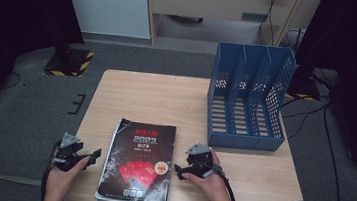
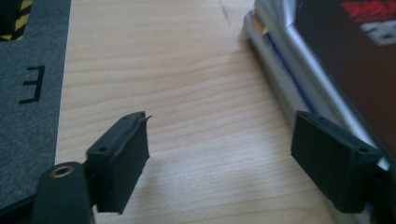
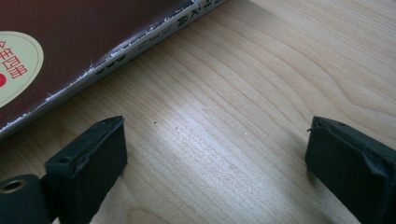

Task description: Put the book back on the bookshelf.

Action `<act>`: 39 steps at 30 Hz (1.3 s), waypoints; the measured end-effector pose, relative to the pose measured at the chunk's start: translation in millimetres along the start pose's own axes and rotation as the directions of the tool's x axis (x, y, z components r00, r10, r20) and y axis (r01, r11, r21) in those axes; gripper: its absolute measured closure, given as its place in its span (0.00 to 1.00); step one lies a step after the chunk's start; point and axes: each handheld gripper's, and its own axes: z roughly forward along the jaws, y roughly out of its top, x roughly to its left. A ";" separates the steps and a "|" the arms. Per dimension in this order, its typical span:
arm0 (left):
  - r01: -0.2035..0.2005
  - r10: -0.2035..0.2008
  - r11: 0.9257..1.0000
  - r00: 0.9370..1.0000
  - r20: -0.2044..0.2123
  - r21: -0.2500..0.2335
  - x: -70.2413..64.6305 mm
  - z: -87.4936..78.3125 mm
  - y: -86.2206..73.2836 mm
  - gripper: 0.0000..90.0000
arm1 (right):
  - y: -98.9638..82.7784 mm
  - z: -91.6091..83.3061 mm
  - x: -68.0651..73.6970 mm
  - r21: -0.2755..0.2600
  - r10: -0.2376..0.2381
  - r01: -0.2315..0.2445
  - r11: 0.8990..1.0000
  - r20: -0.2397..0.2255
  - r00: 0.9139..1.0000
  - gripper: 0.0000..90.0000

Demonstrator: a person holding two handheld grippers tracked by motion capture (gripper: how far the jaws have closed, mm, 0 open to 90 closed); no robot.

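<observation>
Pale woodgrain table (image 1: pixel 166 99), glossy flat book (image 1: pixel 138 161).

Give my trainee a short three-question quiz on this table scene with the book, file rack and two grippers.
1. True or false: the thick dark-covered book stands inside the blue perforated plastic file rack.
2. Which gripper is on the rack's side of the book?
3. Are the jaws of the left gripper and right gripper open or shut?

Key:
1. False; it lies flat on the light wooden table.
2. The right gripper.
3. Both open, with bare tabletop between the jaws.
</observation>
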 end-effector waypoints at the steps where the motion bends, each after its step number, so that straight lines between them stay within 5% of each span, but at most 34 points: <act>1: -0.004 0.004 1.000 1.000 0.011 -0.016 -1.7 -2.4 1.6 0.29 | 0.0 -0.1 -0.7 -0.003 -0.002 0.002 1.000 0.000 1.000 0.09; 6: -0.022 0.025 0.998 0.998 0.055 -0.058 -14.7 -12.5 8.1 0.43 | 3.3 -6.6 -2.4 -0.039 -0.003 0.003 0.999 0.003 1.000 0.26; 11: -0.070 0.076 0.994 0.994 0.079 -0.079 -30.6 -21.0 9.9 0.56 | 13.5 -21.9 -0.1 -0.145 -0.004 -0.007 0.989 -0.078 0.997 0.39; 17: -0.094 0.098 0.994 0.991 0.091 -0.051 -46.8 -22.0 5.2 0.58 | 13.8 -21.0 8.7 -0.160 0.010 -0.034 0.987 -0.153 0.988 0.39; 21: -0.141 0.142 0.990 0.986 0.084 -0.018 -57.0 -16.8 3.3 0.58 | 15.5 -18.5 11.8 -0.166 0.038 -0.080 0.983 -0.241 0.970 0.30; 27: -0.121 0.120 0.993 0.987 0.104 0.004 -54.8 -12.6 2.6 0.59 | 13.1 -11.4 11.4 -0.134 0.064 -0.106 0.985 -0.284 0.957 0.26; 32: -0.153 0.148 0.988 0.982 0.113 0.035 -59.4 -7.9 0.2 0.59 | 13.4 -1.0 9.9 -0.099 0.106 -0.148 0.984 -0.339 0.935 0.24; 37: -0.130 0.126 0.991 0.984 0.126 0.023 -58.5 -9.4 -4.5 0.59 | 17.4 5.4 18.8 -0.095 0.093 -0.142 0.985 -0.395 0.914 0.26; 38: -0.130 0.126 0.991 0.984 0.126 0.023 -58.5 -9.4 -4.5 0.59 | 17.4 5.4 18.8 -0.095 0.093 -0.142 0.985 -0.395 0.914 0.26; 39: -0.126 0.123 0.992 0.985 0.125 0.020 -59.0 -9.2 -4.8 0.59 | 19.2 5.2 21.6 -0.104 0.071 -0.118 0.988 -0.373 0.925 0.26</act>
